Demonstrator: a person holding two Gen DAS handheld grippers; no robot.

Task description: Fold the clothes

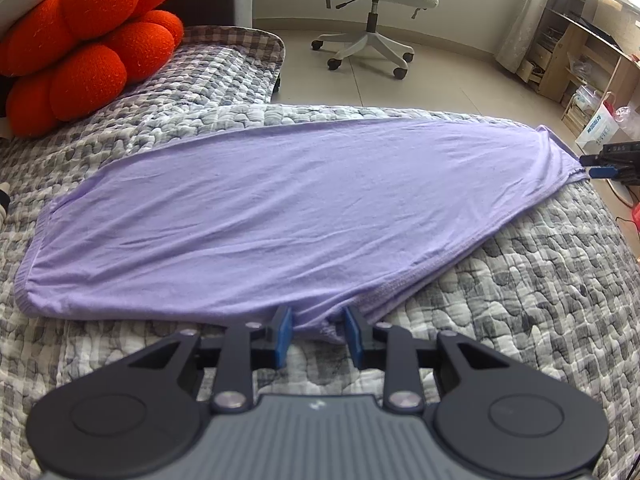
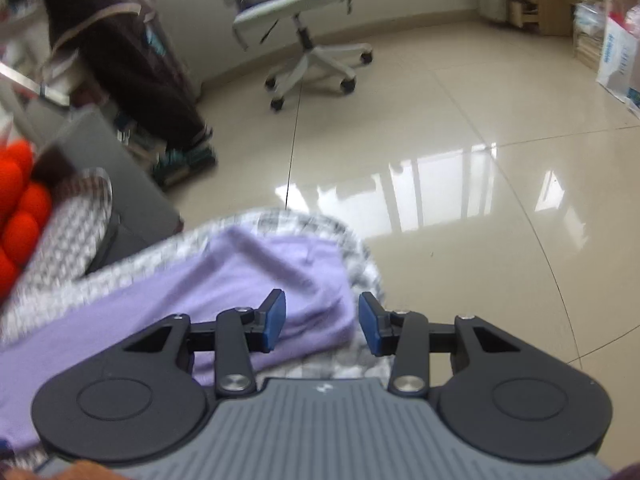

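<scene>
Claws [image 1: 318,334] [image 2: 322,328] agape at garment [image 1: 280,216] edges

Garment [image 1: 280,216] on quilt [image 1: 520,300], flat seemingly

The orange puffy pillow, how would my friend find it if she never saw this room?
Start at the bed with the grey checked quilt, where the purple garment lies spread out. Look to its far left corner. The orange pillow sits there, made of round puffy lobes, the only bright orange thing around.
</scene>
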